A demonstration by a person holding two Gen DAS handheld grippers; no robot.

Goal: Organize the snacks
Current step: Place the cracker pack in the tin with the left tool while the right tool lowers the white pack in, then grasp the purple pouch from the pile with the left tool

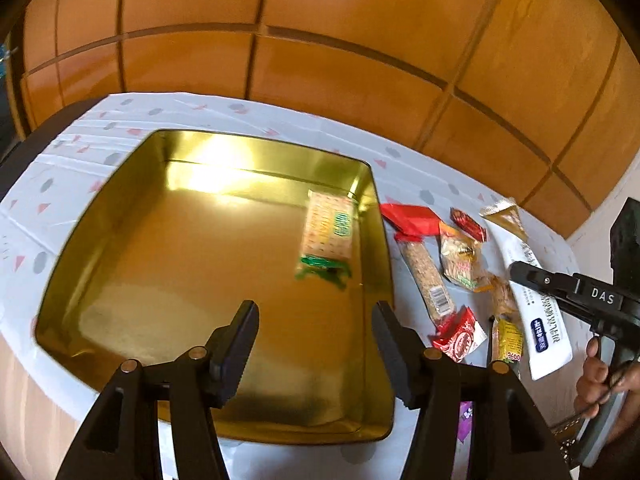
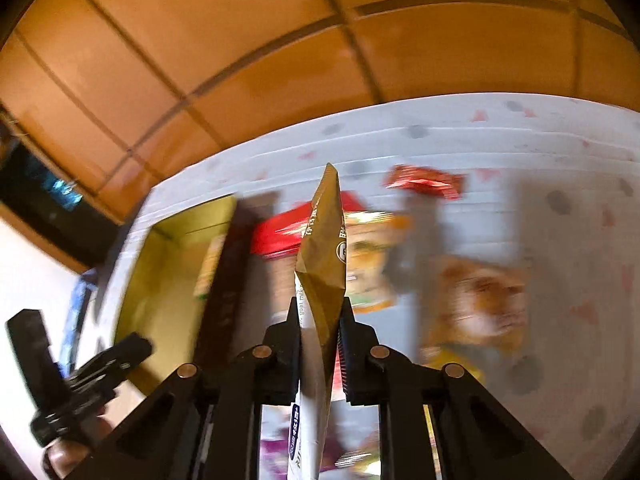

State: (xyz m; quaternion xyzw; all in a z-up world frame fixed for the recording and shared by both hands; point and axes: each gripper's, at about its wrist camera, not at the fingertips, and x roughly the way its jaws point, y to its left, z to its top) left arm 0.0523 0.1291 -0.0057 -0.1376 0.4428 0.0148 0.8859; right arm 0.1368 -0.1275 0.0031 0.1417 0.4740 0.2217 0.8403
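The right gripper (image 2: 320, 332) has its jaws clamped on a long white-and-gold foil sachet (image 2: 322, 240), lifted above the loose snacks beside the shallow gold metal tin (image 1: 362, 216); the thin grip may slip; the left gripper (image 1: 316, 344) hangs wide, empty, above the tin.

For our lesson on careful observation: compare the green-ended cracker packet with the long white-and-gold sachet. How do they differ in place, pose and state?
The cracker packet lies flat inside the gold tin; the white-and-gold sachet is outside it, over the loose snacks. The packet is untouched, while the sachet is pinched by the right gripper. The packet is short and broad with a green end; the sachet is long and narrow with a gold end. Both are sealed snack wrappers.
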